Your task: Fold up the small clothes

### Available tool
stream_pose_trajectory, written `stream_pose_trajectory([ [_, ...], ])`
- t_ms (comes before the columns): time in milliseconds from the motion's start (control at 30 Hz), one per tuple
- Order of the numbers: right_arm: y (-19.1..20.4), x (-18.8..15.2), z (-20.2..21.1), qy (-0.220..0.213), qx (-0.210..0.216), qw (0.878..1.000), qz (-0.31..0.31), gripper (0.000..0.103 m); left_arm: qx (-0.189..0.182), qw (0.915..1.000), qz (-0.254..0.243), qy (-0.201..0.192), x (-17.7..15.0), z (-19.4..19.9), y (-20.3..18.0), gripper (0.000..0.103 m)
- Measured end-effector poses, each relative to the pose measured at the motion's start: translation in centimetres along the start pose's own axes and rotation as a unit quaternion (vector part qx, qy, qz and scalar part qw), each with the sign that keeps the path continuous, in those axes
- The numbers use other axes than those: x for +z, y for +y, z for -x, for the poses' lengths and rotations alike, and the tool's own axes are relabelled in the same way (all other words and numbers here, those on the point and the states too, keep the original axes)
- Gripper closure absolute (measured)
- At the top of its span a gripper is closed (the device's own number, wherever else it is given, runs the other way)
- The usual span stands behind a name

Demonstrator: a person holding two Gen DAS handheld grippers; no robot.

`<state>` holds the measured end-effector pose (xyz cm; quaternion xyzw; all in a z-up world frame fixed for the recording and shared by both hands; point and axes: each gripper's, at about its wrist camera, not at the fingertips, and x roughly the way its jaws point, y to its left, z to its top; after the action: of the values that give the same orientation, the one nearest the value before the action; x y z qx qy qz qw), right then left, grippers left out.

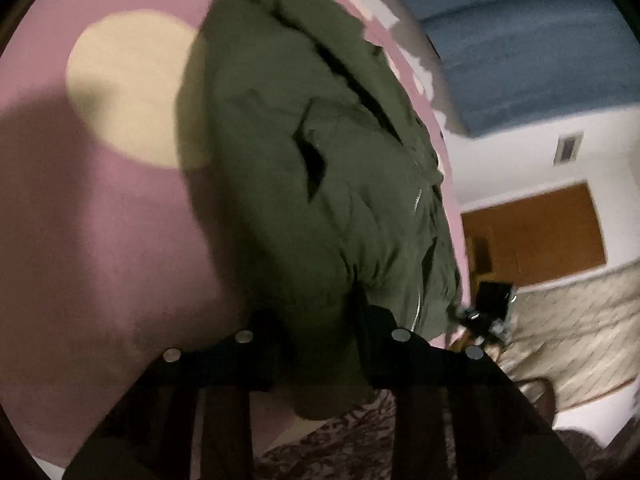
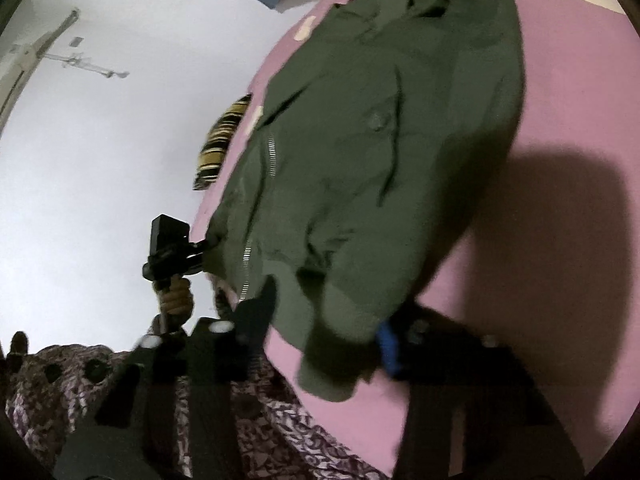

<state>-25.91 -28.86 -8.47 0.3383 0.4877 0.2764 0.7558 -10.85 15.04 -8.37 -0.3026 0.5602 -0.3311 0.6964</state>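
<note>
Left wrist view: green zip jacket (image 1: 320, 168), small, lying on a pink bedsheet (image 1: 100, 220) printed with cream spots. Hem end nearest the camera; collar end farthest.

Item 1, left hand-held gripper (image 1: 320, 344): dark fingers either side of a bunched fold of hem, clamped on the jacket. The fabric puckers where it enters the jaws.

Item 2, right hand-held gripper (image 2: 324, 320): in the right wrist view, one dark finger at the left of the hem and a blue-padded finger at the right, with the hem corner draped between them. Appears clamped on the jacket, though motion blur softens the contact.

Item 3, jacket (image 2: 380, 140), right wrist view: zip (image 2: 272, 152) partly visible along the front, a sleeve folded across the body, hem lifted a little off the sheet.

Item 4, striped yellow-and-black cloth (image 2: 220, 140): at the bed's far edge, apart from the jacket.

Handling note (judgement): both hem corners look held, so the step in hand is probably carrying the hem toward the collar. Done well, both grippers rise evenly and travel together, keeping the hem taut and level so the zip side does not sag. Land the hem square on the shoulders, and release only once the fabric rests flat.
</note>
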Motion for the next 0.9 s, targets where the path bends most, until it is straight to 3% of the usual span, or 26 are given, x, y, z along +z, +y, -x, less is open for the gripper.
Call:
stream_pose_trajectory([
  [133, -0.2, -0.2, -0.1, 0.003, -0.014, 1.000, -0.002, 0.086, 0.012, 0.9998, -0.018, 0.000, -0.1, 0.5, -0.6, 0.078],
  [200, 0.0, -0.2, 0.0, -0.003, -0.001, 1.000, -0.010, 0.088, 0.012, 0.9996, -0.027, 0.000, -0.1, 0.6, -1.1, 0.081],
  [300, -0.2, 0.1, 0.8, -0.021, 0.045, 0.998, -0.029, 0.090, -0.028, 0.9993, -0.023, 0.002, 0.5, 1.1, -1.3, 0.089],
  [400, 0.1, 0.5, 1.7, -0.042, 0.088, 0.995, -0.034, 0.090, -0.098, 0.9950, -0.017, -0.013, 1.4, 2.0, -2.2, 0.090],
  [500, 0.5, 1.5, 2.6, -0.065, 0.121, 0.990, -0.033, 0.090, -0.142, 0.9894, -0.015, -0.026, 2.7, 2.6, -3.3, 0.090],
  [600, 0.9, 3.5, 3.6, -0.093, 0.149, 0.984, -0.032, 0.090, -0.201, 0.9781, -0.005, -0.053, 5.4, 2.8, -4.6, 0.090],
  [700, 1.1, 6.2, 4.3, -0.120, 0.165, 0.979, -0.028, 0.090, -0.238, 0.9680, 0.010, -0.079, 8.6, 2.5, -5.4, 0.090],
  [900, -1.0, 13.3, 3.6, -0.165, 0.184, 0.967, -0.065, 0.090, -0.245, 0.9641, 0.034, -0.097, 15.5, 0.1, -6.2, 0.090],
])
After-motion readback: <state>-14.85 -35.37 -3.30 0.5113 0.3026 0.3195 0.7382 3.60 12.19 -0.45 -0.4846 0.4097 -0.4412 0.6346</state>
